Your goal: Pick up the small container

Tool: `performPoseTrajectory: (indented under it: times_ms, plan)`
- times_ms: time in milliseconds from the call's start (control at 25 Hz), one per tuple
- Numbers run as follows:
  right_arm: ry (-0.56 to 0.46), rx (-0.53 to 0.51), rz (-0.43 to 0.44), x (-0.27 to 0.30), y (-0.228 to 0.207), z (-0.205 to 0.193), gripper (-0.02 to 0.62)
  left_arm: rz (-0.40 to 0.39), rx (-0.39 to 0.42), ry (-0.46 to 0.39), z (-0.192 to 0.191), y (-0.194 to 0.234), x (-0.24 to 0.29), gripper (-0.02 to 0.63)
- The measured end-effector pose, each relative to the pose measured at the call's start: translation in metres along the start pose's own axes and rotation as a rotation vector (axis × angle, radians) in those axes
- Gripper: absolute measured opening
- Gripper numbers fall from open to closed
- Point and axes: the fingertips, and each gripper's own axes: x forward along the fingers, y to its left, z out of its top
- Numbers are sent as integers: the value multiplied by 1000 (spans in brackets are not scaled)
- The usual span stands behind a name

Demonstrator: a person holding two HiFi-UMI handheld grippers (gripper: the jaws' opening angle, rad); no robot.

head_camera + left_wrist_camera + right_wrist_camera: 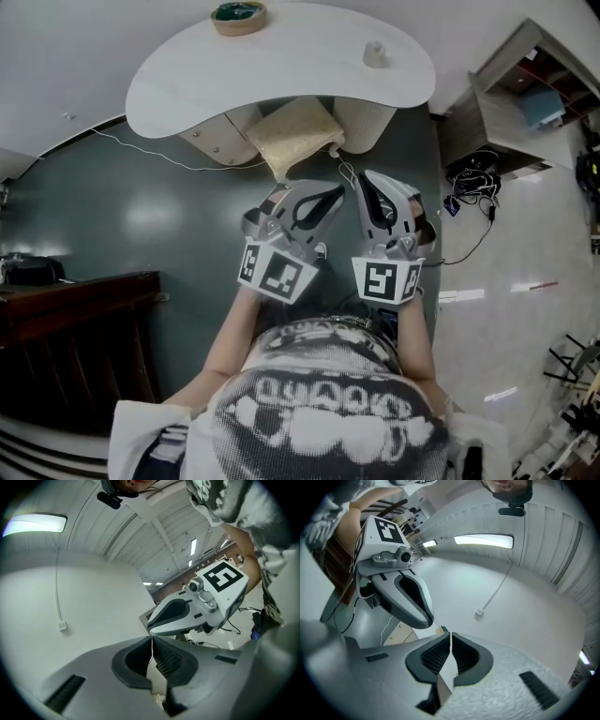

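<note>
While the grey left gripper [330,195] and right gripper [364,178] hover abreast, their jaws meet on nothing; the small pale container [375,53], perhaps a cup, stands at twelve o'clock on the curved white table [281,66].

A white curved table [281,80] was seen. A round bowl [238,16] was set at its far edge, and a container [375,53] toward its right end.

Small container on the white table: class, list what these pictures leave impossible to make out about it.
- Small container: head view, too small to show lid, contents or material.
- Its far side: head view, hidden by its own body.
- Left and right gripper views: not found in either; shut jaws fill the foreground.
</note>
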Motion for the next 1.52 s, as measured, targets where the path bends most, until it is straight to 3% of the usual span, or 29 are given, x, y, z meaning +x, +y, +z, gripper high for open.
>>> performPoseTrajectory:
  times_ms: [400,760,1520]
  plan:
    - [75,-58,-74,32,-20,-8,15,-67,16,-66,-12,28,17,5]
    - [127,-79,-99,32,-30,-20,15,-98,18,-82,-13,27,23,5]
    - [84,-58,-24,99,-57,-61,15,-14,-11,3,-46,68,66,5]
